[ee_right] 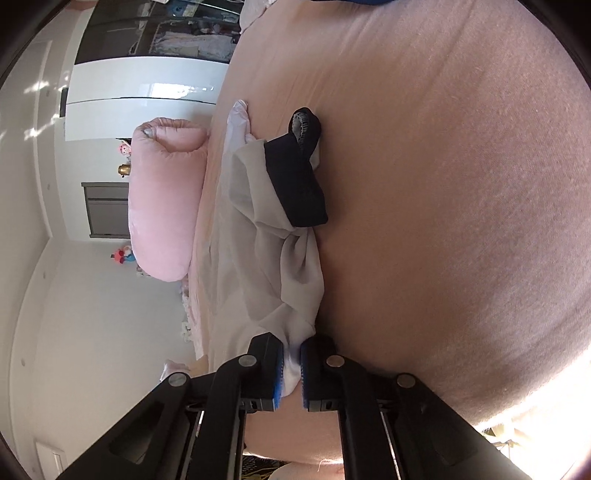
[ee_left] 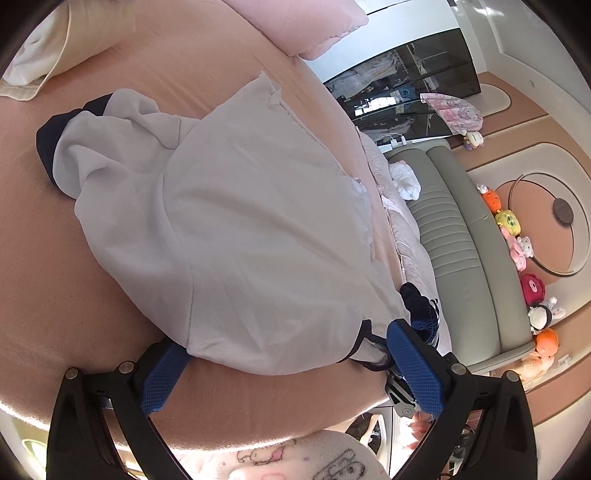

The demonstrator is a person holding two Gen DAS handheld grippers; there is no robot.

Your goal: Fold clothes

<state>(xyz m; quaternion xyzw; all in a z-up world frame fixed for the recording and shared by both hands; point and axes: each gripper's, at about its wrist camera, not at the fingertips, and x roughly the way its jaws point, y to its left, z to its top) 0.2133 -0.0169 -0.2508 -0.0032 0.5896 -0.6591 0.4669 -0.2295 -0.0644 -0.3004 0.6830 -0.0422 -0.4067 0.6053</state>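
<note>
A pale grey top point(ee_left: 240, 221) with navy cuffs point(ee_left: 48, 144) lies spread on the pink bed sheet point(ee_left: 74, 295). My left gripper point(ee_left: 288, 358) stands wide open at the garment's near edge. The hem lies between its blue pads point(ee_left: 413, 365) and drapes over the left fingertip, with neither pad pressing on it. In the right wrist view a rumpled sleeve point(ee_right: 280, 266) ends in a navy cuff point(ee_right: 299, 184) farther off. My right gripper point(ee_right: 291, 356) is shut on a bunch of that pale fabric at the sleeve's near end.
A cream pillow point(ee_left: 55, 48) and a pink cushion point(ee_left: 314, 22) lie at the far side of the bed. A grey-green padded bench point(ee_left: 461, 236) runs along the right, with plush toys point(ee_left: 517, 236) beside it. A pink bolster point(ee_right: 166, 199) lies at the bed's left edge.
</note>
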